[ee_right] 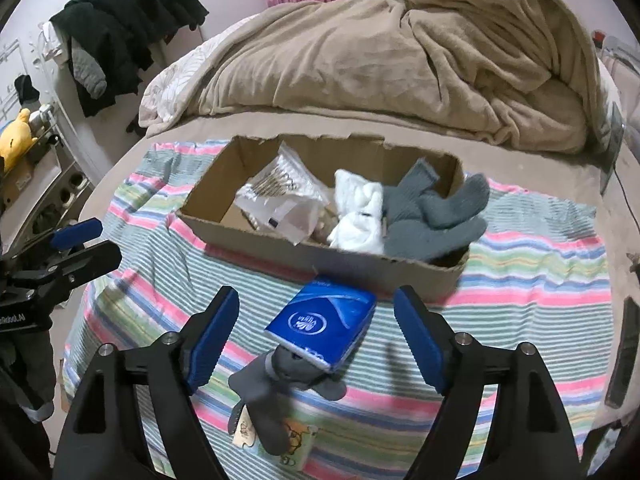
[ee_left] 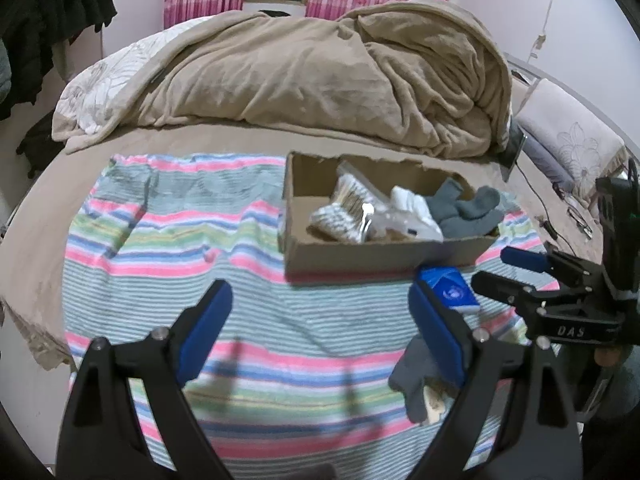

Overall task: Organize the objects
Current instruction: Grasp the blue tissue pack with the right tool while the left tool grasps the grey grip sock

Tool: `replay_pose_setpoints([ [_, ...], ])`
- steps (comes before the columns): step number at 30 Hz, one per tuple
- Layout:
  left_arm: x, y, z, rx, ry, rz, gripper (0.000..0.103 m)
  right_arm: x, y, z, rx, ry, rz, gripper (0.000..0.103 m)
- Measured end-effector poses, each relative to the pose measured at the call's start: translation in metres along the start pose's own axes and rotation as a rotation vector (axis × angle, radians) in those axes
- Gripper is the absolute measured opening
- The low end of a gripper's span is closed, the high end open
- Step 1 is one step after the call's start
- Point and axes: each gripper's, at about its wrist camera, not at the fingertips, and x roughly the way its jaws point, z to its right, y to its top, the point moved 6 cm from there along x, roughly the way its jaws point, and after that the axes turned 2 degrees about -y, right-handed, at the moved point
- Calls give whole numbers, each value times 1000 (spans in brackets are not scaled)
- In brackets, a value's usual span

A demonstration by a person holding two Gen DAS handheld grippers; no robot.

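striped blanket (ee_right: 520, 264): right gripper (ee_right: 316, 332) open over tissue pack (ee_right: 324, 322); left gripper (ee_left: 320, 332) open, empty; pack may slip off grey sock (ee_right: 264, 392) during closure.

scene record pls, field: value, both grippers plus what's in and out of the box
left gripper: open, empty
right gripper: open, over the blue tissue pack
cardboard box: holds plastic bag, white socks, grey socks
outside box: tissue pack resting on loose grey sock
surface: striped cloth on bed
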Motion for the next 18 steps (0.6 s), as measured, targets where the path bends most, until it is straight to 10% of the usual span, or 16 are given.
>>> replay_pose_setpoints([
  [18, 24, -35, -12, -21, -12, -82, 91, 64, -18, 0, 27, -84, -136, 83],
])
